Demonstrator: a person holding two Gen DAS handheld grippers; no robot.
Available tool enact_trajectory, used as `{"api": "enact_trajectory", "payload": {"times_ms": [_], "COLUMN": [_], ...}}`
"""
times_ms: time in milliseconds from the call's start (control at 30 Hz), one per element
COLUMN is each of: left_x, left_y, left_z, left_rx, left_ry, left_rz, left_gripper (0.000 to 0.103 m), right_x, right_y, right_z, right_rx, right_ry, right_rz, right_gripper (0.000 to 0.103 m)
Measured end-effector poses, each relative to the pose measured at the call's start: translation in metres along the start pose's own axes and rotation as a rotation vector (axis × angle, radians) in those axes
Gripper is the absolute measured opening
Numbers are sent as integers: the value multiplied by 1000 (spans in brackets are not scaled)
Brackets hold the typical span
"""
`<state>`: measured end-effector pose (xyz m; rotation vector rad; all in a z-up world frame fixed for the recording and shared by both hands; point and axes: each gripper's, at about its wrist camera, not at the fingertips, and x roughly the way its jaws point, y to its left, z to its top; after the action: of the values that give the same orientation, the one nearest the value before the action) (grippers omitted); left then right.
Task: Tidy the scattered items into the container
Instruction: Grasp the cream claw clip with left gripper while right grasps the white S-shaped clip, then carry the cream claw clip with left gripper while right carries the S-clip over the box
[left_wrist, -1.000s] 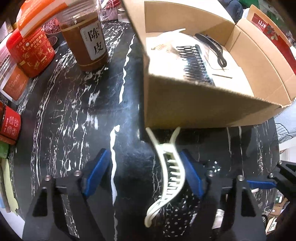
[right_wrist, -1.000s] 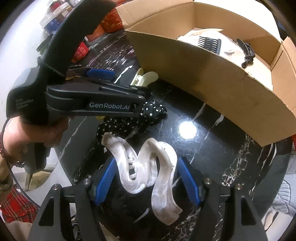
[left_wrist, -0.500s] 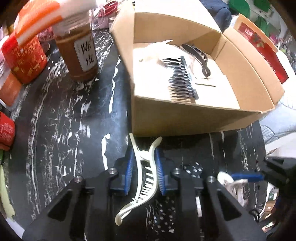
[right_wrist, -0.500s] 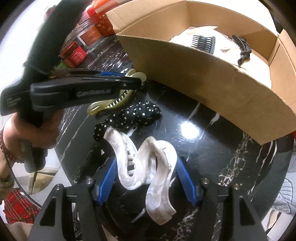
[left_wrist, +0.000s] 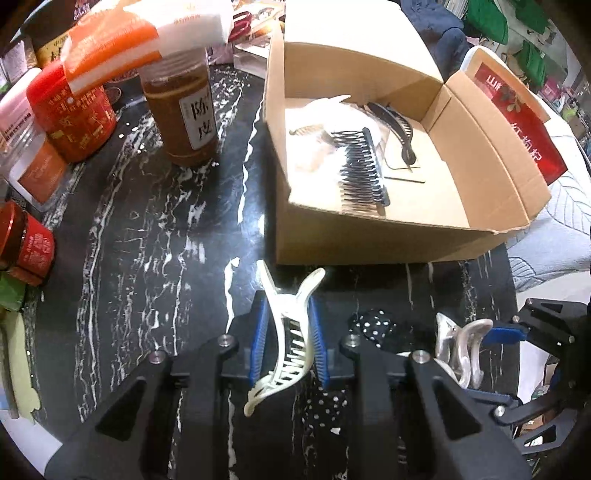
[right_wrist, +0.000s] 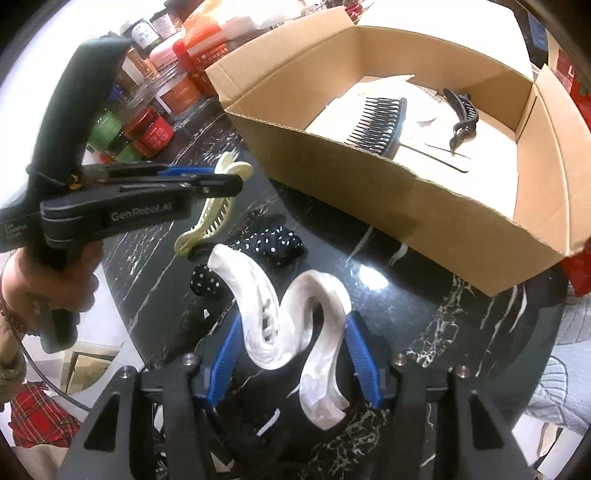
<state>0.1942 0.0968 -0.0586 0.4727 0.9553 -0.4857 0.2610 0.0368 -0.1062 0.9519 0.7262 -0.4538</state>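
My left gripper (left_wrist: 287, 341) is clamped on the cream claw clip (left_wrist: 286, 334), both blue pads tight vs its sides; in the right wrist view the clip hangs clear of the black marble table (left_wrist: 147, 240), toothed end drooping. My left hand (right_wrist: 48, 280) shows there too, wrapped round the handle.

My right gripper (right_wrist: 293, 350) has just been closing around the pearly white claw clip (right_wrist: 295, 325). Pads sit right at the clip's sides; can't tell for sure if they're pressing yet. Clip rests on the table w/ its curved arms toward the box.

Between the 2 clips, a black polka-dot scrunchie (right_wrist: 266, 243) lies on the table, touching the white clip's far end.

Cardboard box (left_wrist: 369, 236) stands just beyond, flaps open. Inside: 1 black comb (left_wrist: 364, 170) & 1 black hair clip (left_wrist: 395, 129) on pale paper.

Brown jar (left_wrist: 181, 110) + red tins (left_wrist: 70, 118) crowd the table's far left.
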Motion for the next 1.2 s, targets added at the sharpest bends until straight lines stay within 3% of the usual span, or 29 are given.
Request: {"api": "enact_trajectory", "payload": {"times_ms": [767, 1200], "left_x": [-78, -119], "left_y": [-19, -39], "left_z": [-5, 11], "left_rx": [31, 98], "left_ry": [-98, -193], "left_rz": [-16, -32], "left_gripper": [20, 20], "right_x": [-62, -101], "right_y": [16, 22], "right_z": [-35, -33], "right_rx": [50, 58], "right_ry": [-121, -208], "right_rz": [-36, -72], "right_gripper": [57, 57]}}
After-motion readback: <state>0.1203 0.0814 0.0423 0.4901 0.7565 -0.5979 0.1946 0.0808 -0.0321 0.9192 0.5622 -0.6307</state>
